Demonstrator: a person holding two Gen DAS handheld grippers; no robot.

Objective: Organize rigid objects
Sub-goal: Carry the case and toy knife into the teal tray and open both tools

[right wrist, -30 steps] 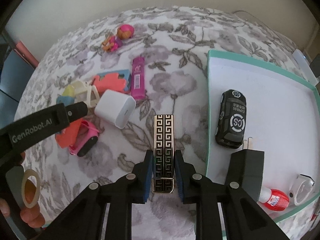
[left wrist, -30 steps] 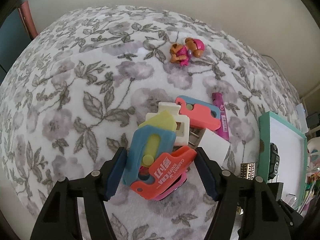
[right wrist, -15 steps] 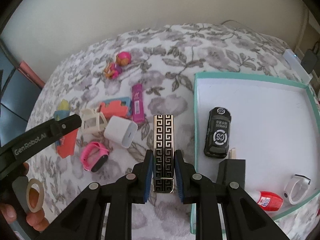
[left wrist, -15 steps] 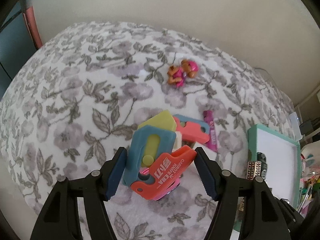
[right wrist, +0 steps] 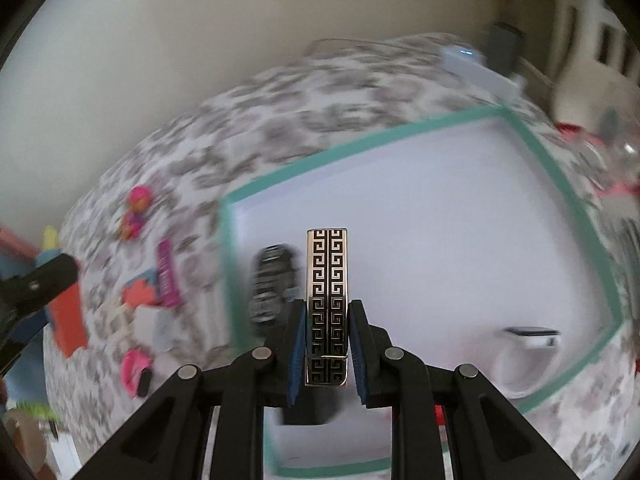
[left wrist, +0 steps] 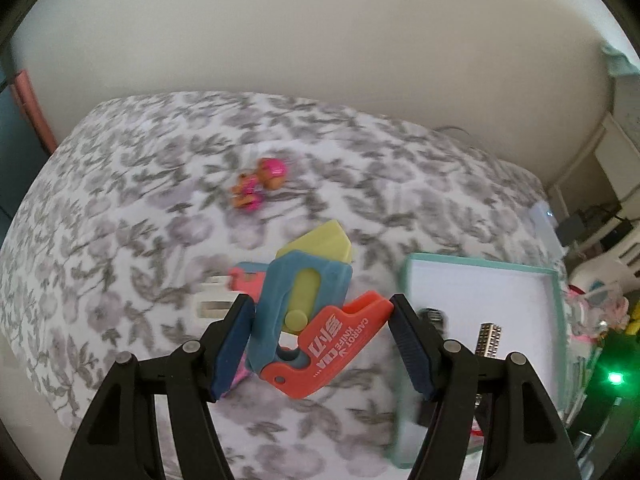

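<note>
- Carrot-knife toy (left wrist: 320,316), blue, yellow and orange, sits clamped across its width in my left gripper (left wrist: 322,344), aloft over the floral bedspread (left wrist: 120,200).
- Patterned lighter (right wrist: 326,300) is pinched lengthwise in my right gripper (right wrist: 326,352), over the teal-rimmed tray (right wrist: 592,248), presumably for sorting there.

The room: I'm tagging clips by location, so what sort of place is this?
Probably a bedroom or other room at home. A floral bedspread covers a soft, rounded surface like a bed; small toys such as a doll lie on it beside a teal-rimmed box; a plain wall rises behind.
</note>
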